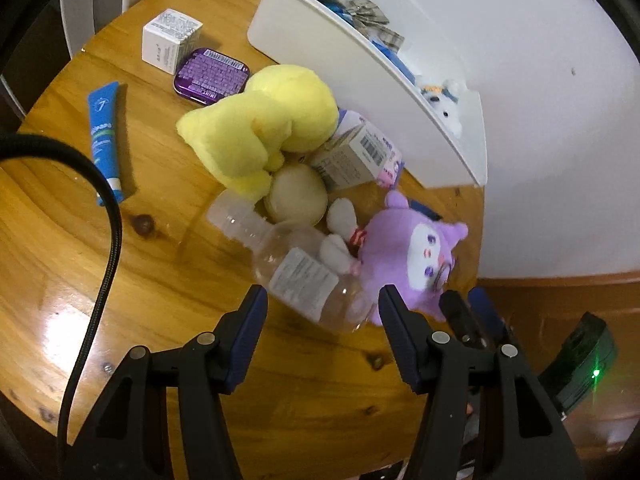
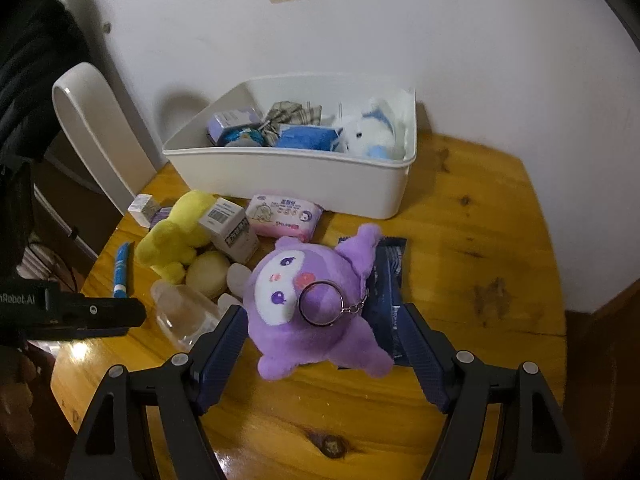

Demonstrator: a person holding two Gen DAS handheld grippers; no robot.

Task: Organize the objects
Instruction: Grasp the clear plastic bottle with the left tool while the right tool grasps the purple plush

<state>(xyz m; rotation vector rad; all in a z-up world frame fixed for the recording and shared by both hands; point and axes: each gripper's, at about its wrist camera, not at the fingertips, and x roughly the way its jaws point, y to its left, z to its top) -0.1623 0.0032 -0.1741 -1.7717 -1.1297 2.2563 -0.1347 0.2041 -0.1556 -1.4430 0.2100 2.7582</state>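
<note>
A purple plush with a key ring (image 2: 316, 312) lies on the wooden table, between the open fingers of my right gripper (image 2: 320, 332); it also shows in the left wrist view (image 1: 412, 256). A clear plastic bottle (image 1: 304, 276) lies on its side just ahead of my open left gripper (image 1: 322, 304). A yellow plush (image 1: 264, 128), a cream round case (image 1: 296, 196), a small carton (image 1: 348, 156), a pink tissue pack (image 2: 284, 216) and a dark blue packet (image 2: 390, 280) lie around them. A white bin (image 2: 288, 176) holds several items.
A blue tube (image 1: 105, 140), a purple tin (image 1: 212, 76) and a white box (image 1: 170, 40) lie at the table's left side. A white chair back (image 2: 96, 128) stands beyond the table. The white wall is close behind the bin.
</note>
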